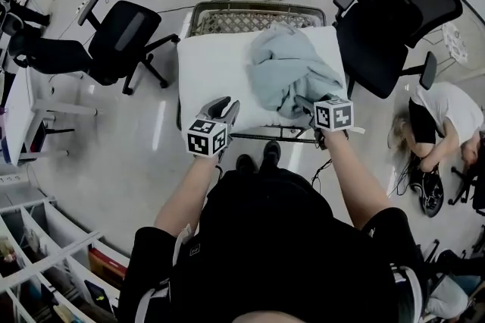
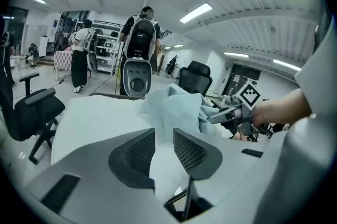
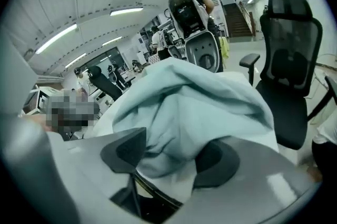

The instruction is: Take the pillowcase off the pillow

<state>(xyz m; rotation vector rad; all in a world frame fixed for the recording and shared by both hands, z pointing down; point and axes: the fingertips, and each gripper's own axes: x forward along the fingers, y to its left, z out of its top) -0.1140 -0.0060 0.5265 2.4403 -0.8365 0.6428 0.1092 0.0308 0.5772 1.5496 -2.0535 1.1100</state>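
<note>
The soft, light pillowcase (image 1: 292,67) lies bunched at the right of the pillow (image 1: 216,64); the wide-open right tool (image 3: 171,157) could pinch a near fold while the left tool (image 2: 164,146) clamps the pillow's near edge.

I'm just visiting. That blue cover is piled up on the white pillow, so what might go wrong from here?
The right gripper is open around the bunched pillowcase. Closing deep could pinch the pillow beneath too, so both would lift together. The left gripper pinches the pillow's near edge, and a hard tug might drag it off the wire cart.
</note>
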